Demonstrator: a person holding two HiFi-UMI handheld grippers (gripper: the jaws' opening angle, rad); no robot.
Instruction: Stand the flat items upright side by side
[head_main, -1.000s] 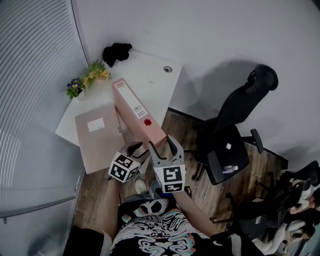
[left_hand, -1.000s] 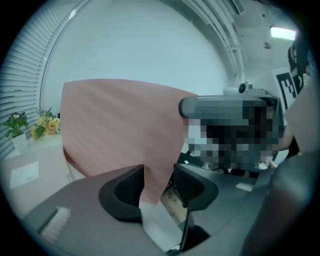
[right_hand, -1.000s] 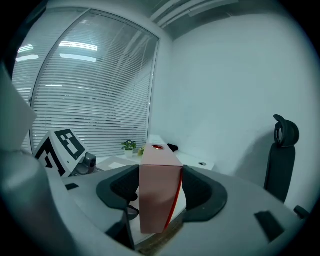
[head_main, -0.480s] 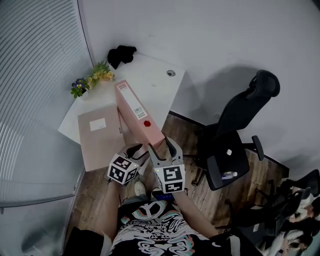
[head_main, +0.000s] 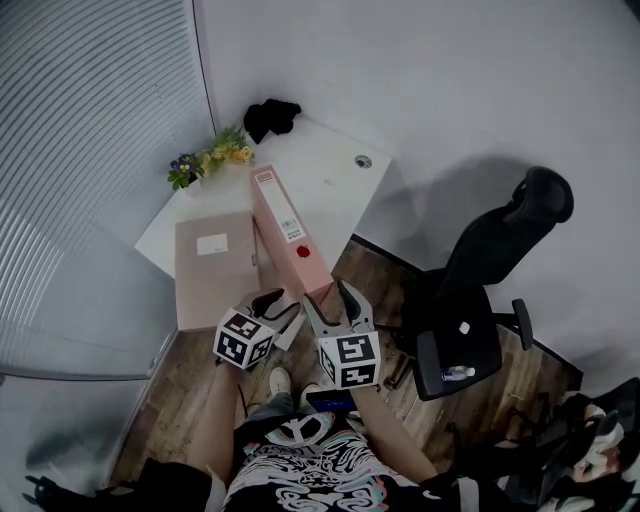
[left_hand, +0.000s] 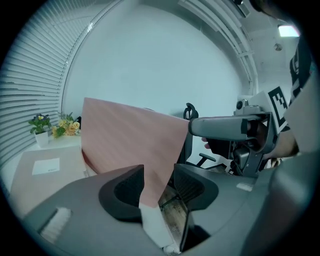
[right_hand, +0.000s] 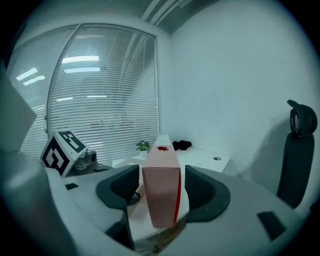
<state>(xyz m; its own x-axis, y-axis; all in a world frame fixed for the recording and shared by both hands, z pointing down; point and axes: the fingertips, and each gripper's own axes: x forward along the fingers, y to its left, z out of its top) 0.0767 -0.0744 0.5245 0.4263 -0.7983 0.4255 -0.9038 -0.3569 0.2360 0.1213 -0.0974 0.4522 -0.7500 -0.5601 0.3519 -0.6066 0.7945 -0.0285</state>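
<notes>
You had two flat items on the one white table in the upper middle of the head view. One pink box file stood on its long edge, spine up, running from mid-table down to the table's lower edge. One pink folder lay flat just left of it. There was also one small bunch of flowers at the table's upper left, one black bundle at its top corner, and one black office chair to the right, well apart from the table.

You had two grippers, each with one marker cube, both reaching up from the bottom of the frame on bare forearms and tipped slightly downward toward the file's near end.

Your right gripper pointed straight along the file. In its own view its jaws stood wide and had just been opening, with the file's end between them and a gap on each side, so it held nothing.

Your left gripper sat just left of the right one, angled toward the file's side. In its view the jaws were partly apart. The file's lower corner showed between them, with floor visible beside the right pad. Nothing was clamped.
</notes>
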